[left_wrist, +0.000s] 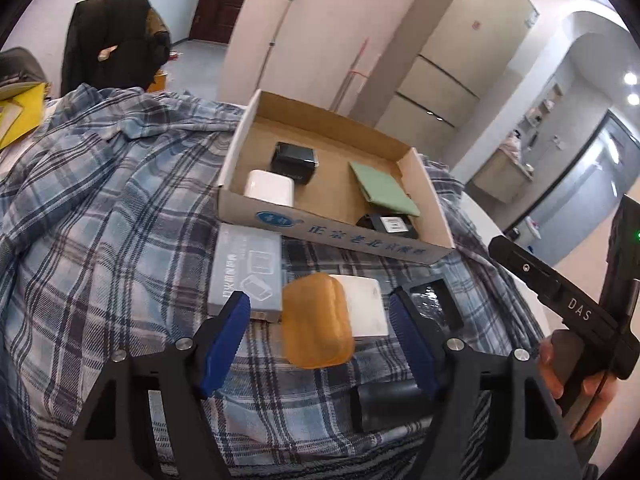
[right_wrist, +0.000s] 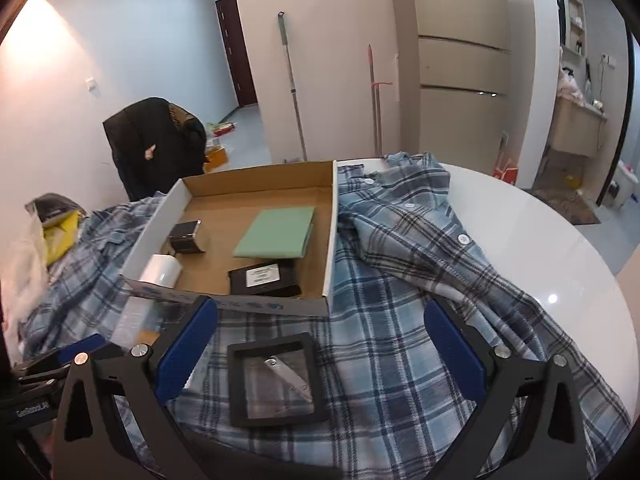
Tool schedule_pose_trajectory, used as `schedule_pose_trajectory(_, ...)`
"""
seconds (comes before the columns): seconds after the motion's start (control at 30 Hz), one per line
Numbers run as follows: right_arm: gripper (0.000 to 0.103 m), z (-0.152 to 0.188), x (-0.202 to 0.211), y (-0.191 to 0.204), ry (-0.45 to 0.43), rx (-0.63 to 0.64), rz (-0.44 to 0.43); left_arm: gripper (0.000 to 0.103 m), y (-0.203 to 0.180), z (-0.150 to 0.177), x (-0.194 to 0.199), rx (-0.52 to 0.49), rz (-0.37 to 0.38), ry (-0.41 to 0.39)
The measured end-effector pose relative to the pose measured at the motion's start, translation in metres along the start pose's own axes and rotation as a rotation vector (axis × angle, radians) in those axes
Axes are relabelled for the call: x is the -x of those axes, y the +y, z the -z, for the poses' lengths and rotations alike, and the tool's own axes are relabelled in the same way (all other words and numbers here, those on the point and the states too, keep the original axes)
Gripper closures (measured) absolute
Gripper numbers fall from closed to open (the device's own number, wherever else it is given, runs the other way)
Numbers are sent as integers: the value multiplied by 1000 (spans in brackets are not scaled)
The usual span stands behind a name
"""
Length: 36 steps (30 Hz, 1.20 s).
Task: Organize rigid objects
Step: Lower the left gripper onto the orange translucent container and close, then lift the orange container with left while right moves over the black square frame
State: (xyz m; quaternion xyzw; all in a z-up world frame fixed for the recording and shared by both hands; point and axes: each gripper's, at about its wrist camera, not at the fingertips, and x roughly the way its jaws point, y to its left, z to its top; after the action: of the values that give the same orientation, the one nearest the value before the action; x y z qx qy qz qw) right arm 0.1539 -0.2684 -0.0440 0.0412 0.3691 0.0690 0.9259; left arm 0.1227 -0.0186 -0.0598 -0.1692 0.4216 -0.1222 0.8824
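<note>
An open cardboard box (left_wrist: 240, 136) (right_wrist: 330, 240) on a plaid shirt holds a black cube (left_wrist: 294, 156), a white block (left_wrist: 270, 188), a green flat pad (left_wrist: 382, 188) (right_wrist: 276, 232) and a black labelled case (left_wrist: 388, 226) (right_wrist: 262, 276). My left gripper (left_wrist: 320, 316) is open, its fingers on either side of an amber translucent case (left_wrist: 316, 320) that lies on the shirt. A grey box (left_wrist: 248, 272) and a white card (left_wrist: 366, 304) lie beside the case. My right gripper (right_wrist: 320, 340) is open above a black square frame (right_wrist: 276, 378).
The plaid shirt (right_wrist: 400, 280) covers a round white table (right_wrist: 560, 248). A black cylinder (left_wrist: 384, 404) lies near my left gripper. A yellow bag (left_wrist: 20, 112) lies at the far left. A chair with a dark jacket (right_wrist: 156, 140) stands behind the table.
</note>
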Motion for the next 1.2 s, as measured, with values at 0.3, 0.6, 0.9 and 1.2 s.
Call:
schedule_pose_trajectory(0.3,0,5,5,11,-21,55,13,55,12,7,-23,67,13,114)
schedule_pose_trajectory(0.6,0,6,-1,7,-10,36,33,60,3,7,-6,26,-35,18)
schedule_pose_trajectory(0.9,0,6,-9,2,20,9,28,60,-11,1,12,-113,-289,-124)
schedule_pose_trajectory(1.2,0,9,-16,2,46,10,34,55,-6,-8,-20,-182,-359,-11)
